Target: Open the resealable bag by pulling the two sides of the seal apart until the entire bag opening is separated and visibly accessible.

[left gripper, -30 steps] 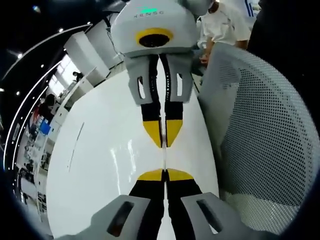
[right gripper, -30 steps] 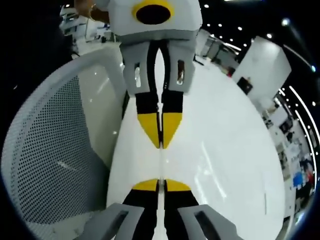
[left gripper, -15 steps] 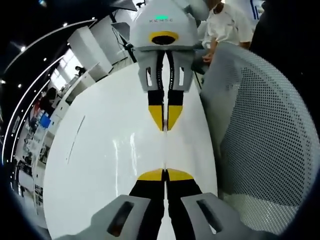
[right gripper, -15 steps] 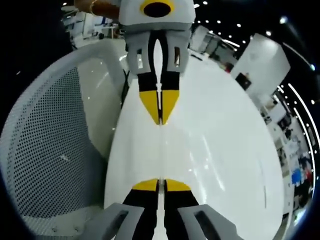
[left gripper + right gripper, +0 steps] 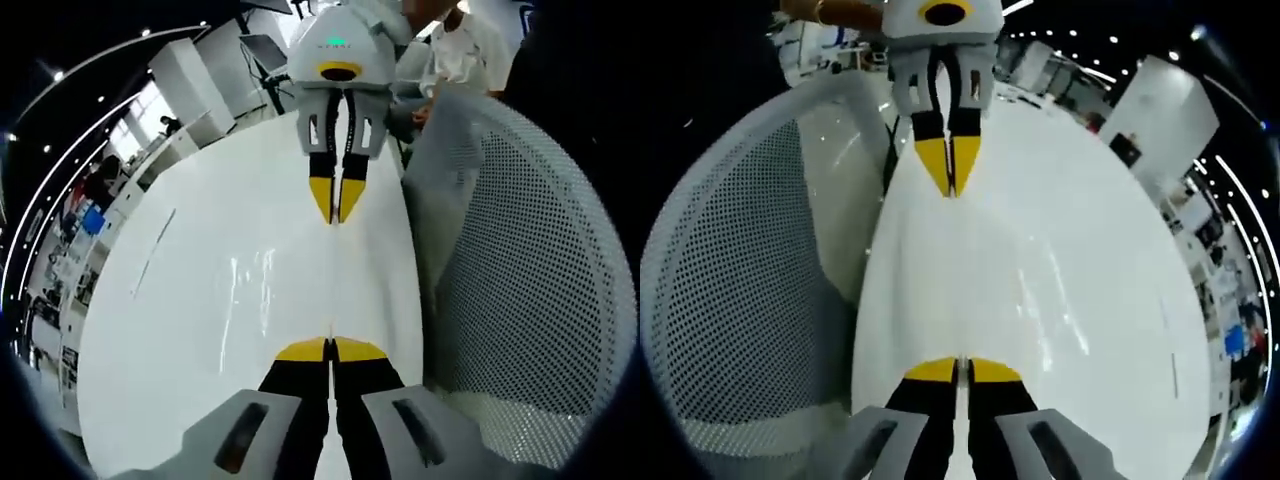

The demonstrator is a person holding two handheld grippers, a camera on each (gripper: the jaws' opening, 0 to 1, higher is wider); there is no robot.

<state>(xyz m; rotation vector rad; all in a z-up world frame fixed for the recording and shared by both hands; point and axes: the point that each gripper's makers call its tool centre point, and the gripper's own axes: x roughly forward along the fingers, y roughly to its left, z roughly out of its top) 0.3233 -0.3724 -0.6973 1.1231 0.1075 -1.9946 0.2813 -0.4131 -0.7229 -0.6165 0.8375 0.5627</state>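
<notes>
My left gripper [image 5: 330, 345] rises from the bottom of the left gripper view with its yellow-tipped jaws pressed together. Facing it across the white table [image 5: 220, 300] is my right gripper [image 5: 336, 218], jaws also together. A thin, clear resealable bag [image 5: 331, 285] runs between the two tips. It is edge-on, a faint line, and its opening cannot be made out. In the right gripper view the right gripper [image 5: 960, 362] is at the bottom and the left gripper [image 5: 951, 192] is opposite. The bag [image 5: 958, 285] is barely visible between them.
A grey mesh chair back [image 5: 520, 260] stands close along the table's edge, also seen as the chair back [image 5: 730, 280]. A person in a white shirt [image 5: 460, 50] is behind the right gripper. A hand [image 5: 830, 12] holds the left gripper. Office furniture lines the far side.
The two grippers have drawn steadily apart: each one looks smaller and farther off in the other's view. The gap between the tips has widened, with both pairs of jaws still together.
</notes>
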